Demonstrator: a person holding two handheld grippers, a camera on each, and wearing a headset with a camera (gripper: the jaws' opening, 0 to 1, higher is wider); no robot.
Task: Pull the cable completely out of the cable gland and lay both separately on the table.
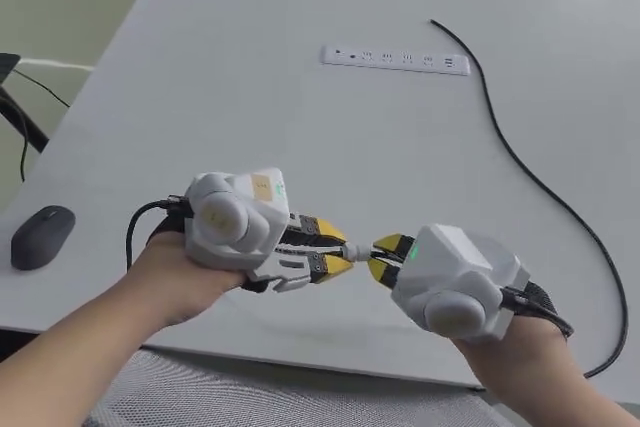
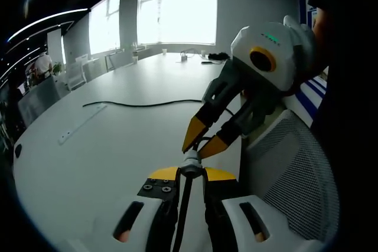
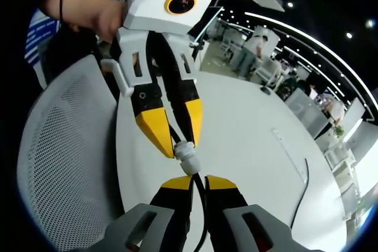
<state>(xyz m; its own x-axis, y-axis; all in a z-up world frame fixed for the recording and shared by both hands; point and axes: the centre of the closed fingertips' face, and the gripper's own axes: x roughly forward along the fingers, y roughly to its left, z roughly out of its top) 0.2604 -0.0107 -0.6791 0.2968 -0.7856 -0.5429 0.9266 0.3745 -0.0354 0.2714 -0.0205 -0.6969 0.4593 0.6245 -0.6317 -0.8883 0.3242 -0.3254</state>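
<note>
1. Because the two grippers meet in mid-air over the near edge of the white tabletop (image 1: 300, 117), a slip would likely drop the small white plastic cable gland (image 1: 358, 253) onto the grey mesh chair seat (image 1: 300, 397) rather than the table.
2. A pull off the gland's axis could kink or jam the thin black cable (image 2: 183, 205). A weak pinch on its smooth jacket could let the pads slide along it instead of drawing it out.
3. The left gripper (image 1: 338, 252) looks closed around the cable gland, which sits at its yellow tips.
4. The right gripper (image 1: 385, 256) looks pinched on the cable just right of the gland, its tips almost touching the left ones.
5. The cable runs back between the jaws in both gripper views, so it is judged not yet out of the gland.
</note>
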